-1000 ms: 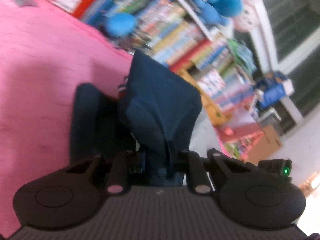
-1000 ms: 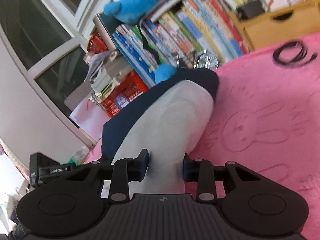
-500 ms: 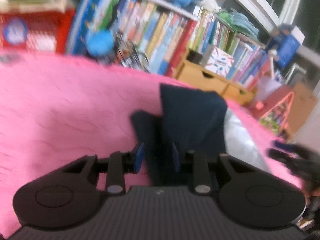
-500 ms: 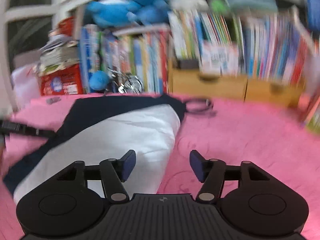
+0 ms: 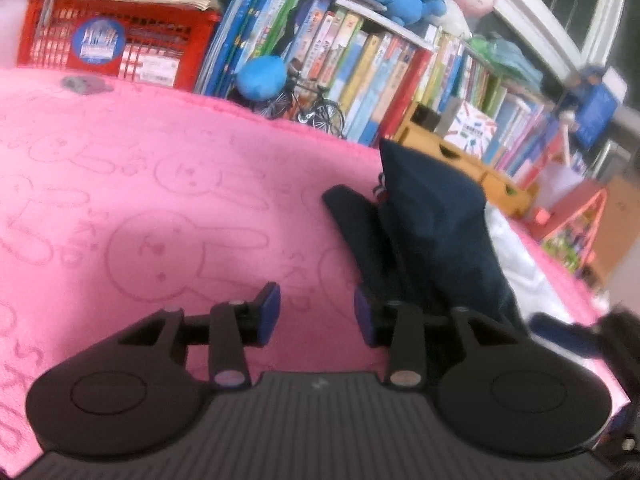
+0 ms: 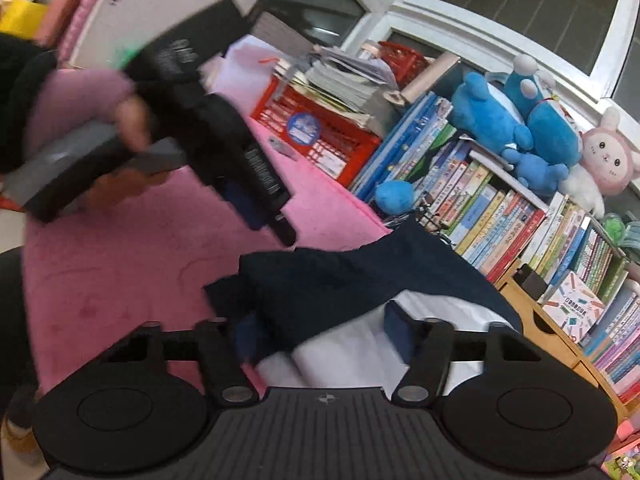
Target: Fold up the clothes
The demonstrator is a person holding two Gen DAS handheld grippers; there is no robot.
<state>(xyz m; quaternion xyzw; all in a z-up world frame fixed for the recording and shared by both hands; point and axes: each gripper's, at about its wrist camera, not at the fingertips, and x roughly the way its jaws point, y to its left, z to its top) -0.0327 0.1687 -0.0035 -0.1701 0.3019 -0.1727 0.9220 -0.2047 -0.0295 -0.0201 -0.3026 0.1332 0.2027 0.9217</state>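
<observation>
Left gripper [image 5: 317,314], jaws apart and empty, over the pink bunny-print blanket [image 5: 152,208]; navy-and-white garment [image 5: 436,236] just beside its right finger. Right gripper [image 6: 322,334], jaws spread, above the garment. Behind: red crate [image 5: 116,46], bookshelf [image 5: 384,68], blue plush toys [image 6: 516,124], window [image 6: 520,4].

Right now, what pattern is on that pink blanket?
Outlined bunnies pressed into the pink blanket, clearest in the left wrist view.

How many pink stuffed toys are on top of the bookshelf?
1: a pink bunny at the right end of the shelf top, beside the blue plush toys. Others could be hidden outside the views.
</observation>
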